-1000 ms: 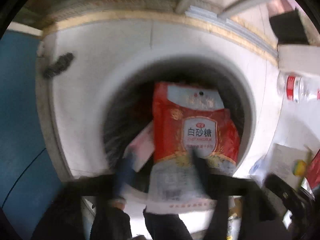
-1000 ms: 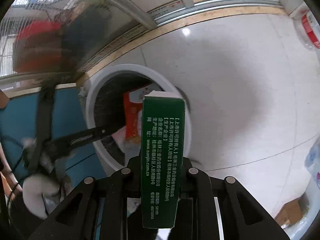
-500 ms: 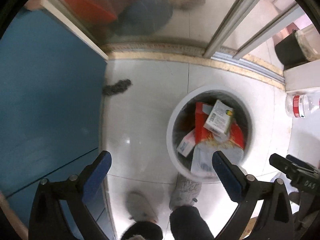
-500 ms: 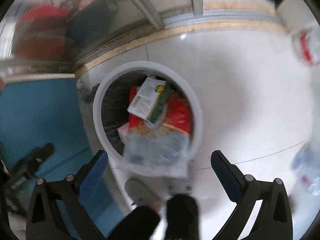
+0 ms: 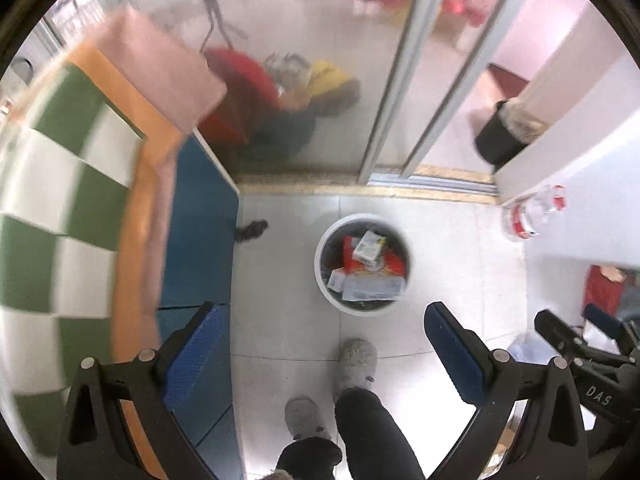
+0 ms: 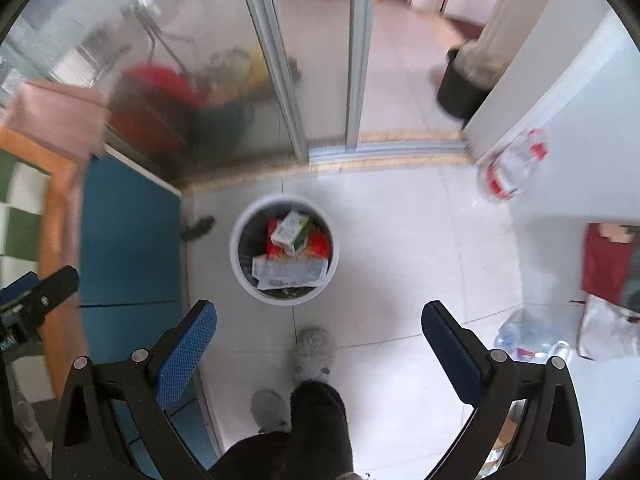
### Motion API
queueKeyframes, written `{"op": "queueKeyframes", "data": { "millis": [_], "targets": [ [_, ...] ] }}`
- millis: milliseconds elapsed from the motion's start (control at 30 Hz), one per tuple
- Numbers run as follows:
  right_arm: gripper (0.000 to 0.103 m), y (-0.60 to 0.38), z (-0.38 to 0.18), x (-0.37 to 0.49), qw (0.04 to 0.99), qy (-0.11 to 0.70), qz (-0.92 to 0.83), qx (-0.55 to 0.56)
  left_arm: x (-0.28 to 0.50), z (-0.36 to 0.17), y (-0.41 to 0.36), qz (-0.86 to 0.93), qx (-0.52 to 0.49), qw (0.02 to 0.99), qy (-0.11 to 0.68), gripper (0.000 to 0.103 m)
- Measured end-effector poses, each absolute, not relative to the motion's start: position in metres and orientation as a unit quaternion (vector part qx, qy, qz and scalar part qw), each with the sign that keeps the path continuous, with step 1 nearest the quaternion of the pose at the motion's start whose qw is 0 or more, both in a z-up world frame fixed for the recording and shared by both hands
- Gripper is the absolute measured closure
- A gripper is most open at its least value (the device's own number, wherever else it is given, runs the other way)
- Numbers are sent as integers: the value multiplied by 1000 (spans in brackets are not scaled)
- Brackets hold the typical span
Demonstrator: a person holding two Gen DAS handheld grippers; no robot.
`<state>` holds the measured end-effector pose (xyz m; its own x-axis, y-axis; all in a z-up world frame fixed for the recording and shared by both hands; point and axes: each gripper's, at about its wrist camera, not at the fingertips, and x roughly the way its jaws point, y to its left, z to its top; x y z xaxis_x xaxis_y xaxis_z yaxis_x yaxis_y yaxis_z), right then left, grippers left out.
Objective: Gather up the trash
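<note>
A round white trash bin [image 5: 322, 272] stands on the tiled floor; it also shows in the right wrist view [image 6: 236, 256]. Inside lie a red sugar bag [image 5: 390, 266], a green-and-white carton [image 5: 368, 247] on top and other wrappers; the carton also shows in the right wrist view [image 6: 290, 233]. My left gripper [image 5: 322, 338] is open and empty, high above the floor. My right gripper [image 6: 318, 330] is open and empty, also high above the bin.
A blue cabinet [image 5: 200, 240] and a green-checked cloth [image 5: 60, 200] are on the left. A white table [image 6: 580, 184] on the right bears a clear bottle [image 6: 510, 168] and a red packet [image 6: 604, 262]. A person's slippered feet [image 5: 354, 362] stand below the bin. Glass doors stand behind.
Both grippers opened and dropped the sugar bag and the green carton into the bin, then rose well above it.
</note>
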<state>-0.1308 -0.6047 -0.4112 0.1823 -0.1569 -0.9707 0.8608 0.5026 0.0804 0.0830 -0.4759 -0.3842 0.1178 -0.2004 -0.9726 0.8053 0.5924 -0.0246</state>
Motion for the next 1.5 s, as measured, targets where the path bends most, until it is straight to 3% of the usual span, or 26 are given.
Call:
{"op": "queueKeyframes", "data": {
  "millis": [300,633,900,1500],
  "targets": [
    [0,-513,-223,-196,734,441,-392,335,38,-231,-397,-409,243,717,510,0],
    [0,-441,-98,-251,780,390,-348,343,9,-124,-332,-436,187,726,498,0],
    [0,-420,-48,-278,807,378,-305,337,-17,-78,-303,-450,156,725,499,0],
    [0,-404,-18,-298,813,382,-262,352,-44,-42,-279,-464,143,720,497,0]
  ]
}}
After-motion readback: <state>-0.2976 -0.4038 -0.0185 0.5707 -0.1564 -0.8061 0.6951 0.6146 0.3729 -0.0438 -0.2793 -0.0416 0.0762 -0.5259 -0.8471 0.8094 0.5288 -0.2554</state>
